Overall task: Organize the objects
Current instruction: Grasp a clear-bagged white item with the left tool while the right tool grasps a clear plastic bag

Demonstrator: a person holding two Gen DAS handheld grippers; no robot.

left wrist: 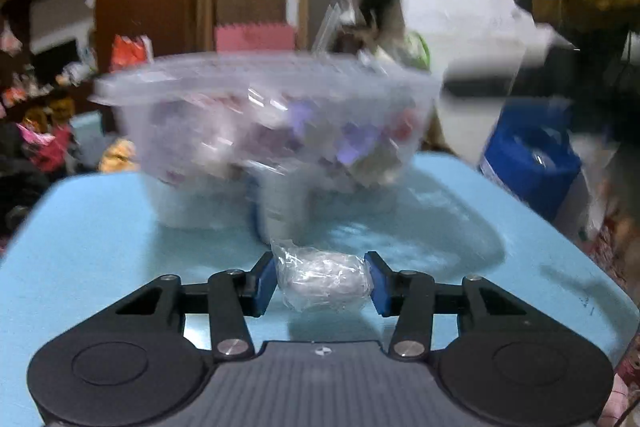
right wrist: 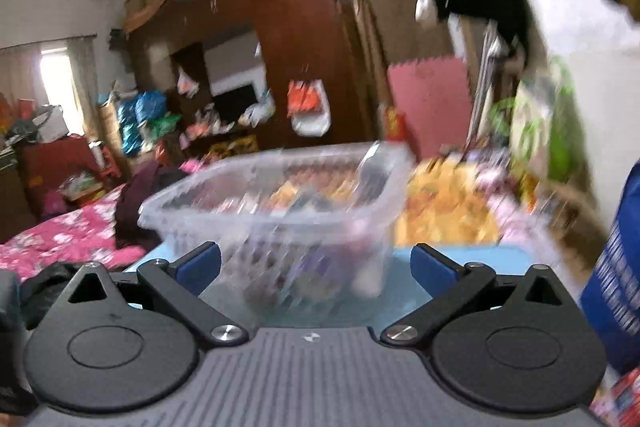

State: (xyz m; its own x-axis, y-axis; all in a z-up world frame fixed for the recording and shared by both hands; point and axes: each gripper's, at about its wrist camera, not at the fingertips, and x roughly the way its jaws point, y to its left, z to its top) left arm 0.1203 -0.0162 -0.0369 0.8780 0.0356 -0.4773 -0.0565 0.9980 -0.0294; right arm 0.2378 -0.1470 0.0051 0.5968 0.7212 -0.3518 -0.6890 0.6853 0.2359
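My left gripper (left wrist: 322,281) is shut on a small clear-wrapped packet (left wrist: 322,279), held just above the light blue table (left wrist: 100,247). Ahead of it stands a clear plastic bin (left wrist: 264,119) filled with several small wrapped items. The view is blurred by motion. My right gripper (right wrist: 316,267) is open and empty. It sits in front of the same clear bin (right wrist: 280,211), whose near wall lies between the blue pads (right wrist: 200,267).
A blue bag (left wrist: 528,159) stands at the table's right side and shows at the right edge of the right wrist view (right wrist: 616,267). A bed with pink bedding (right wrist: 60,239) lies left of the table. A cluttered brown wardrobe (right wrist: 280,47) stands behind.
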